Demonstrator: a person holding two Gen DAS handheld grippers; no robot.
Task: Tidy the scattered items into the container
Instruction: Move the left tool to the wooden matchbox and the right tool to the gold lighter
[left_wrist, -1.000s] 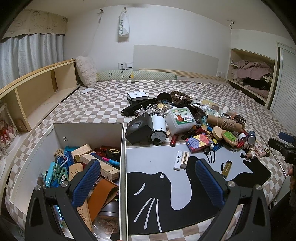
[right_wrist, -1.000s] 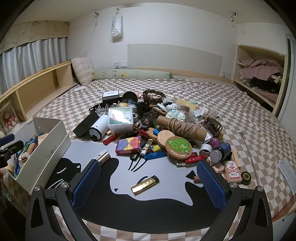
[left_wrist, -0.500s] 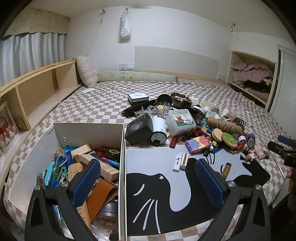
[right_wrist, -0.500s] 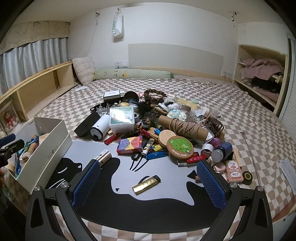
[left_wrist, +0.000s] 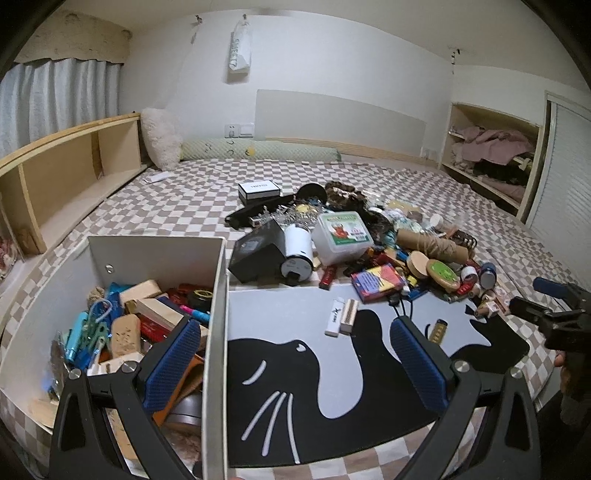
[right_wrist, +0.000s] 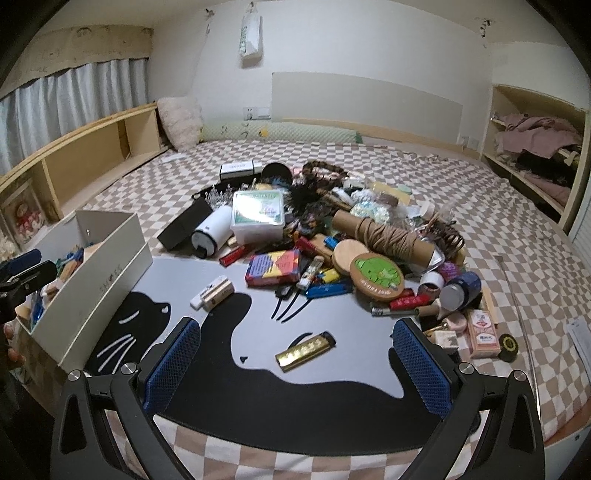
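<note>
The white bag (right_wrist: 250, 35) hanging on the wall reads "SWEET"; other labels are too blurred.

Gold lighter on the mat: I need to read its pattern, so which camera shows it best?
The right wrist view: the gold lighter lies close, unobstructed, between the open jaws. The left wrist view shows it small, partly behind a blue finger pad.

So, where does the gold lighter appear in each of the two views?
Left wrist view: the gold lighter lies right of centre on the cat mat, beside the right blue pad.
Right wrist view: the gold lighter lies low in the centre, between the open tongs.
Shared landmark: the white lighter beside a wooden block.
</note>
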